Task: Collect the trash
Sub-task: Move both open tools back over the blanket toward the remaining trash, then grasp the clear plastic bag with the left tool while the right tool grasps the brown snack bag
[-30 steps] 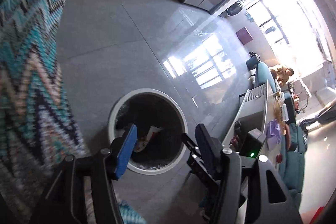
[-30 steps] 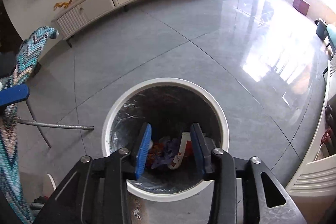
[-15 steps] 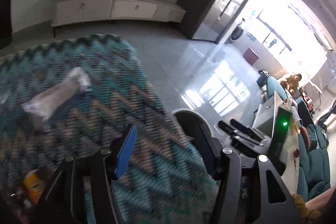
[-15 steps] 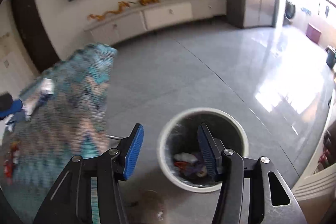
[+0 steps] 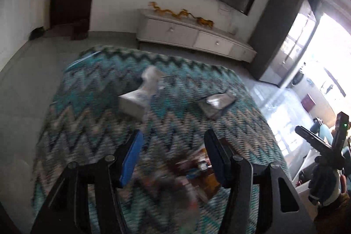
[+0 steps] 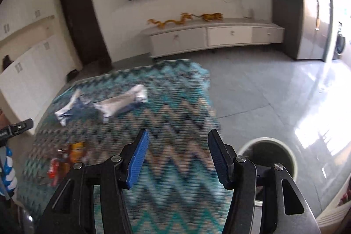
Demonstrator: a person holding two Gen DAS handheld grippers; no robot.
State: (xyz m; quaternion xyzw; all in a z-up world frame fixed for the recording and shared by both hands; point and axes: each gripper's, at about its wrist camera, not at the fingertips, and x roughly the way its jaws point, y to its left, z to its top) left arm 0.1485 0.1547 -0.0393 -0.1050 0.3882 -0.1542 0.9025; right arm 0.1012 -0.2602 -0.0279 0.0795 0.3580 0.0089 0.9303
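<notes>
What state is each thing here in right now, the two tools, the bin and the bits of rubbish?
Left tool: open, empty.
Right tool: open, empty.
Trash bin: on the floor beside the table, uncovered.
Silver wrapper: lying flat on the zigzag cloth.
Red and yellow packets: lying on the cloth, blurred.
Cabinet drawers: shut.

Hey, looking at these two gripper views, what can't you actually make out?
- Left wrist view: reddish wrappers between the open left gripper, smeared by motion blur; type unreadable.
- Right wrist view: trash bin contents, hidden by the right gripper finger and shadow.
- Right wrist view: red and yellow packets, blurred.
</notes>
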